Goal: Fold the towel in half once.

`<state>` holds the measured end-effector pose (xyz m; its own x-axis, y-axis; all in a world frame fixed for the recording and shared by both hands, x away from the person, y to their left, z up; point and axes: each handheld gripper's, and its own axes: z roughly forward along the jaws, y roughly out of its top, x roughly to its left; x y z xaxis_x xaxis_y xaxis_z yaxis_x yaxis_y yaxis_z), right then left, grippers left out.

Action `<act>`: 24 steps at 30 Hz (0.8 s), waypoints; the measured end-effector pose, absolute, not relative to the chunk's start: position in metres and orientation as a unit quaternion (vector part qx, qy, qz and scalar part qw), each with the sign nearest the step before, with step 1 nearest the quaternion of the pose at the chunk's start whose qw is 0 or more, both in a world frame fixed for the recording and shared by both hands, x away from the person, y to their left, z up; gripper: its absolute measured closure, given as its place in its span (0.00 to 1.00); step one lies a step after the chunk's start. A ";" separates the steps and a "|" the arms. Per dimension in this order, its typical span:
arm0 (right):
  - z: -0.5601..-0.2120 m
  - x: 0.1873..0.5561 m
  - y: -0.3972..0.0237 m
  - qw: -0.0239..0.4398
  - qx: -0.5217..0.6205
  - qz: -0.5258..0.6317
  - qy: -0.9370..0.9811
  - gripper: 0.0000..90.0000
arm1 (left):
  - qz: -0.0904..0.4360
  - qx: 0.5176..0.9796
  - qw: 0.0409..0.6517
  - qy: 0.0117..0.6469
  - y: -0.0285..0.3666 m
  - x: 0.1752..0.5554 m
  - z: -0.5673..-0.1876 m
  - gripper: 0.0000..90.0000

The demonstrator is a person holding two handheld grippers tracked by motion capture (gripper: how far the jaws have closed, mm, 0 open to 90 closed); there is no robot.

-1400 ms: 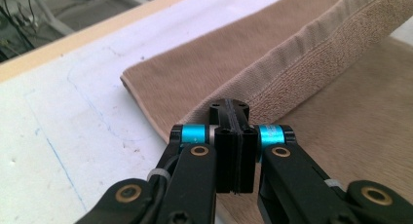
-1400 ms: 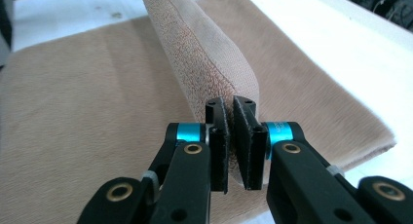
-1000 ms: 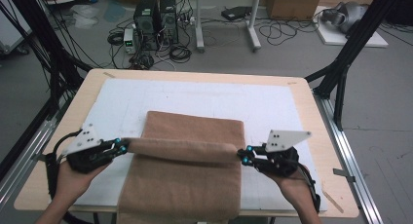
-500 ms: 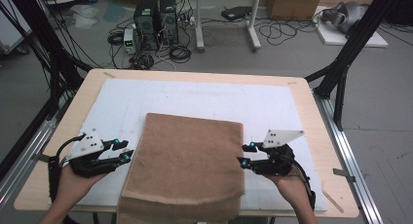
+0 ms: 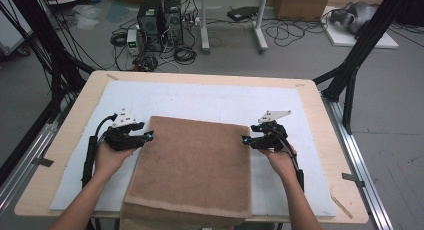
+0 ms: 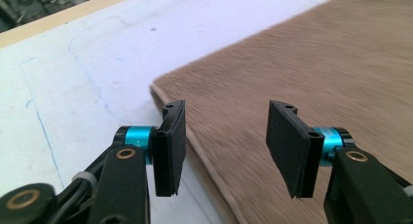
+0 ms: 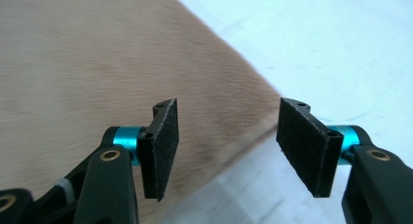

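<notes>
A brown towel [image 5: 195,165] lies flat on a white mat [image 5: 210,97] that covers a pale wooden table [image 5: 60,135]. The towel looks folded over on itself. Its long axis runs from the person's side of the table toward the far side, and its near end hangs a little over the near table edge.

The person holds 2 grippers, 1 at each long side of the towel, both beside its far corners. The left gripper [image 5: 148,135] sits at the towel's far left corner and the right gripper [image 5: 245,140] at its far right corner. Each tip is about level with the cloth edge, so the 2 hands look equally near.

In the left gripper view, the left gripper [image 6: 224,146] has its 2 black pads [image 6: 171,146] roughly half open, with the towel's edge [image 6: 204,160] running between and below them. The pads do not press on the cloth. In the right gripper view, the right gripper [image 7: 226,146] stands about as wide, its pads straddling the towel's other edge [image 7: 238,146], again without gripping it.

Both sets of jaws have just been opening, and nothing is clamped in either.

For any next grip, the cloth lies just below and ahead of each gripper, so each would need to dip onto its own side edge.
</notes>
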<state>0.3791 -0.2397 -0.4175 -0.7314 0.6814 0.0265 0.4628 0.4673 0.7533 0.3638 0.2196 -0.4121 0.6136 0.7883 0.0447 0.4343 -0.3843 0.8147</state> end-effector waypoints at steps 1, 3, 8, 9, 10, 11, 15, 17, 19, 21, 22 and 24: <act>-0.420 0.384 -0.240 0.138 0.347 0.386 0.843 0.44 | 0.215 0.804 0.395 0.388 0.218 0.372 -0.414 0.55; -0.424 0.392 -0.241 0.135 0.359 0.384 0.840 0.44 | 0.203 0.798 0.389 0.414 0.217 0.387 -0.420 0.54; -0.433 0.406 -0.242 0.106 0.371 0.380 0.841 0.43 | 0.190 0.790 0.371 0.449 0.221 0.407 -0.438 0.51; -0.436 0.408 -0.243 0.096 0.373 0.382 0.840 0.42 | 0.181 0.792 0.369 0.451 0.220 0.409 -0.441 0.50; -0.439 0.410 -0.242 0.088 0.376 0.379 0.841 0.43 | 0.176 0.794 0.369 0.451 0.220 0.410 -0.444 0.50; -0.442 0.411 -0.242 0.079 0.378 0.375 0.843 0.43 | 0.173 0.793 0.374 0.449 0.221 0.410 -0.444 0.51; -0.442 0.414 -0.243 0.067 0.368 0.384 0.844 0.74 | 0.166 0.804 0.384 0.423 0.216 0.409 -0.443 0.76; -0.442 0.414 -0.239 0.060 0.347 0.386 0.853 0.90 | 0.162 0.805 0.384 0.423 0.214 0.410 -0.443 0.90; -0.439 0.418 -0.237 0.059 0.341 0.382 0.857 0.94 | 0.168 0.804 0.377 0.427 0.212 0.413 -0.440 0.92; -0.431 0.422 -0.236 0.080 0.347 0.378 0.855 0.95 | 0.182 0.796 0.383 0.432 0.213 0.415 -0.433 0.93; -0.424 0.425 -0.236 0.091 0.348 0.380 0.852 0.95 | 0.188 0.788 0.394 0.435 0.213 0.417 -0.428 0.93; -0.405 0.432 -0.233 0.122 0.343 0.376 0.852 0.96 | 0.203 0.772 0.411 0.440 0.213 0.421 -0.415 0.93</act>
